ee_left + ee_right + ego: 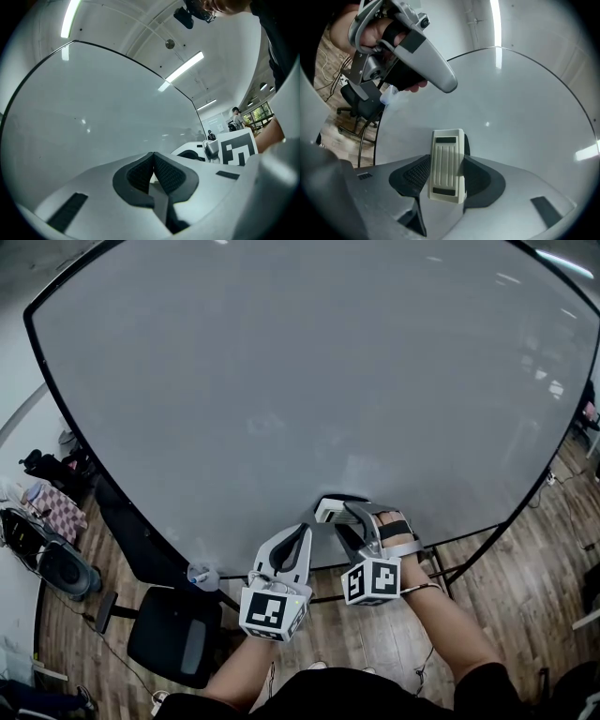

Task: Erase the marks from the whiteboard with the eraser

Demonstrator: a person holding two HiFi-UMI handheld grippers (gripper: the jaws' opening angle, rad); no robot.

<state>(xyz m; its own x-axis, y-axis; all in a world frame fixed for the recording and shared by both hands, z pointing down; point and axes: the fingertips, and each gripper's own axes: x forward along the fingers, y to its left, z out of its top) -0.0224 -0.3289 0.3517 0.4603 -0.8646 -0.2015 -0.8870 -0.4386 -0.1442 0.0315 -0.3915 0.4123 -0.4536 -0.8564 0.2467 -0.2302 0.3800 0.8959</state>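
A large whiteboard fills the head view, and I see no marks on it. My right gripper is shut on a cream ribbed eraser, pressing it against the board near its lower edge. The left gripper hangs just left of it, jaws together with nothing between them. In the right gripper view the left gripper shows at upper left, held by a gloved hand. The whiteboard also fills the left gripper view.
A black office chair stands on the wooden floor below left. A grey cup-like thing sits by the board's lower frame. Bags and a speaker-like thing lie at far left. Black stand legs reach out at right.
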